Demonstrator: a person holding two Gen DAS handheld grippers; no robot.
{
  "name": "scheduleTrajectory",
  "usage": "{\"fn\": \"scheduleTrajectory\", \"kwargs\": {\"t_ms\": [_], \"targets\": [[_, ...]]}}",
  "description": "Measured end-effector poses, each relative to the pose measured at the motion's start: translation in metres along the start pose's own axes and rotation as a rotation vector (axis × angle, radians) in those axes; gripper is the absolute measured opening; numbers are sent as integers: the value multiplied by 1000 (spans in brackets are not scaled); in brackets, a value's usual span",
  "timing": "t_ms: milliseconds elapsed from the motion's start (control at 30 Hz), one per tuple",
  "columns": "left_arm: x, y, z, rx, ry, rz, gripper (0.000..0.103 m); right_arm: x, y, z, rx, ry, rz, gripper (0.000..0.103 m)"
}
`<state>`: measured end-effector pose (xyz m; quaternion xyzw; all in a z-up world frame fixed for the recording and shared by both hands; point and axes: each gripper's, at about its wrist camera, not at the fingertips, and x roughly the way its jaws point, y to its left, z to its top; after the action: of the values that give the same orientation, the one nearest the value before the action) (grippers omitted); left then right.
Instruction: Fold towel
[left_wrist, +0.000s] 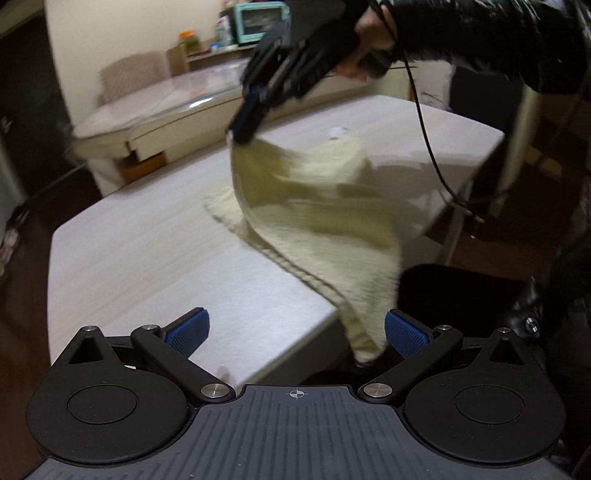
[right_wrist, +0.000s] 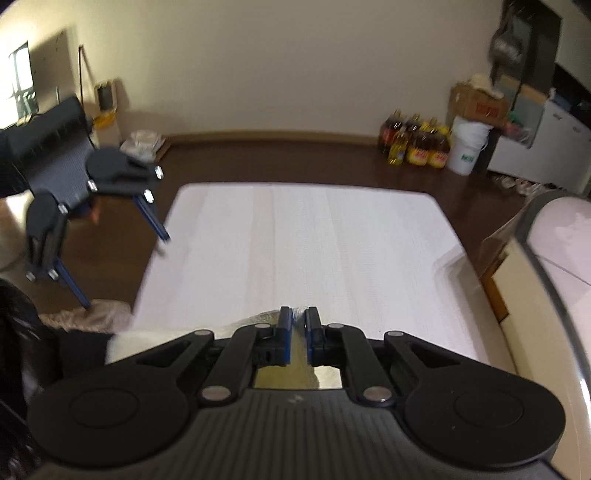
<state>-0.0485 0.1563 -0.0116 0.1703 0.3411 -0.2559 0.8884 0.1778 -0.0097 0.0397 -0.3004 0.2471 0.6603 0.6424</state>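
While the right gripper (right_wrist: 299, 325) has its blue pads nearly together, pinched on a corner of the towel (left_wrist: 314, 221), the left gripper (left_wrist: 297, 332) is spread wide and grips nothing. In the left wrist view the right gripper (left_wrist: 245, 127) sits at 12 o'clock, holding the corner up off the table (left_wrist: 147, 258). Towel is pale yellow, mostly on the tabletop, draped from the raised corner; its near corner hangs over the table edge at about 5 o'clock, just beside the left gripper's right-hand pad (left_wrist: 404, 332). Can't tell if they touch.

Step in hand, by my read: get the left gripper onto that hanging corner so both corners move together. To do it well: slide the open fingers around the edge, not the thick bunch, and close on a single layer if possible. Keep the right grip firm and level. Lift both to matching height so the fold line lands straight. Risk: cloth slides off the edge if the right gripper pulls first. Frames are motion-blurred, so exact cloth layers unclear.

Containers, right wrist view: white bucket (right_wrist: 467, 147) at 1 o'clock on the floor, contents not visible. Cardboard box (right_wrist: 480, 101) above it, something pale on top, unclear. Bottles (right_wrist: 417, 142) of amber and yellow liquid just beside the bucket. Left wrist view: jar (left_wrist: 189, 41) at 11 o'clock with greenish contents.
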Motion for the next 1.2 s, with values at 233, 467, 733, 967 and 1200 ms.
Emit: {"fn": "scheduleTrajectory", "kwargs": {"t_ms": [233, 467, 733, 967, 1200], "targets": [[16, -44, -20, 196, -25, 24, 103, -77, 68, -18, 2, -57, -119, 8], [31, -73, -30, 387, -104, 82, 103, -131, 123, -53, 128, -102, -237, 8], [43, -98, -42, 565, -131, 101, 71, -156, 142, -68, 244, -127, -330, 8], [39, -108, -51, 693, -162, 166, 50, -164, 147, -63, 251, -122, -356, 8], [29, -110, -45, 737, -132, 135, 8, -163, 151, -74, 267, -110, -361, 8]]}}
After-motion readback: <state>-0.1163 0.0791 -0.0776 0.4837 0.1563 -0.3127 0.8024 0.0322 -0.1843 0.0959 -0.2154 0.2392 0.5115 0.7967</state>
